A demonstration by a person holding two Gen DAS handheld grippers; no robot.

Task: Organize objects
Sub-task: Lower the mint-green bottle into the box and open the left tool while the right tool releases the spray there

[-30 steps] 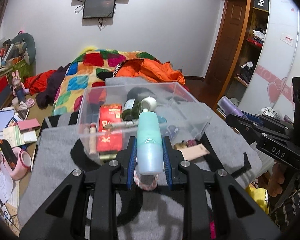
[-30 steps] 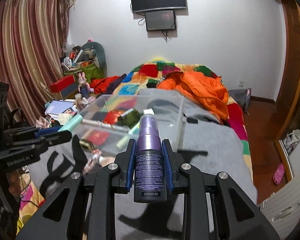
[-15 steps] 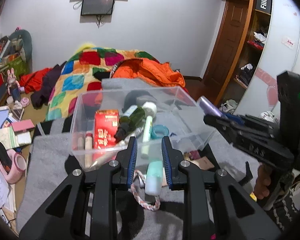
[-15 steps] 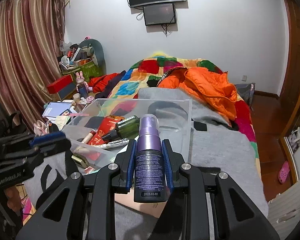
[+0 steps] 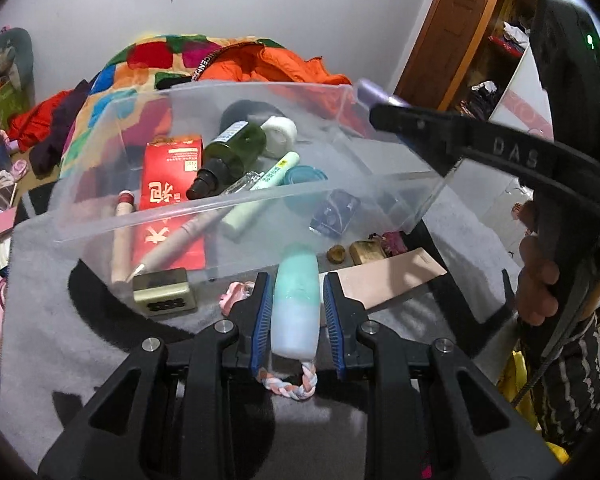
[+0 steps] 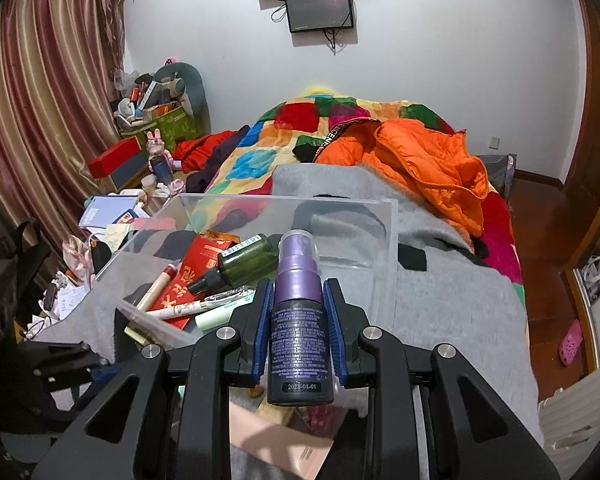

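Observation:
A clear plastic bin (image 5: pixel 236 200) stands on a grey blanket and holds a red packet (image 5: pixel 172 184), a green bottle (image 5: pixel 236 152), tubes and a teal jar. The bin also shows in the right wrist view (image 6: pixel 384 216). My left gripper (image 5: pixel 296 312) is open; a mint-and-blue bottle (image 5: pixel 296 304) lies between its fingers on the blanket, just outside the bin's near wall. My right gripper (image 6: pixel 298 320) is shut on a purple spray bottle (image 6: pixel 300 320), held over the bin's right end. It also shows in the left wrist view (image 5: pixel 452 136).
On the blanket in front of the bin lie a gold compact (image 5: pixel 164 292), a braided pink-and-white cord (image 5: pixel 288 388), a tan card (image 5: pixel 384 280) and small trinkets (image 5: pixel 364 252). A bed with a patchwork quilt and an orange jacket (image 6: pixel 420 160) lies behind. Clutter covers the floor at left (image 6: pixel 112 216).
My left gripper opened and dropped low; the mint bottle slid down from its grip onto the blanket by the bin. My right gripper carried the purple bottle forward, over the bin.

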